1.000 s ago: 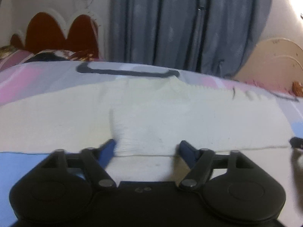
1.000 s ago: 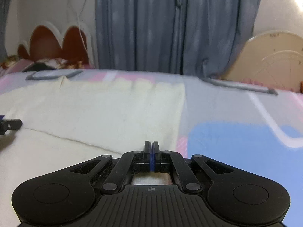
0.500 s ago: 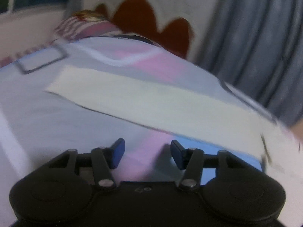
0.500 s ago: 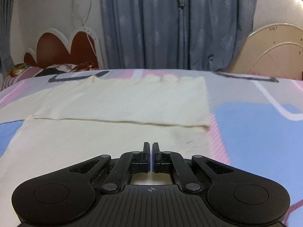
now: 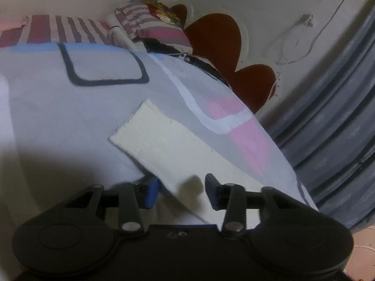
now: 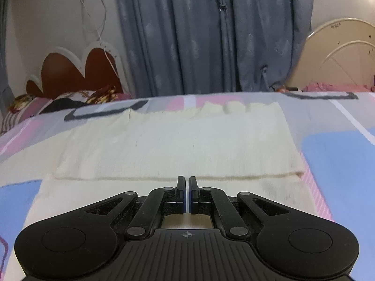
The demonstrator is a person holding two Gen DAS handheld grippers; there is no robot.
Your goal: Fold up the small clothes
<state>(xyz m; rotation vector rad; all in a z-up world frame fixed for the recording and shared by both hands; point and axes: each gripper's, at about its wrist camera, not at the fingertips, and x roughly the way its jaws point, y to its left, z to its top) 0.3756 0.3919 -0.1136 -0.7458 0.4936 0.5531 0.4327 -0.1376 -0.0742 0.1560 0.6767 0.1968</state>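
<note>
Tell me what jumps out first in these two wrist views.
The cream knitted garment dominates the right wrist view, spread flat on the pastel patchwork bedsheet with one layer folded over another. The right gripper sits low over its near part, fingers nearly together with only a thin gap. In the tilted left wrist view, the left gripper is open around the garment's long edge, with a dark red scalloped headboard behind.

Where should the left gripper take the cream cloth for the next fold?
Probably its free end. In the left wrist view the cloth lies flat on the bedsheet as a long strip, with a bare corner and short edge ahead. The left gripper, jaws open, could slide in low from that end and pinch the edge.
</note>
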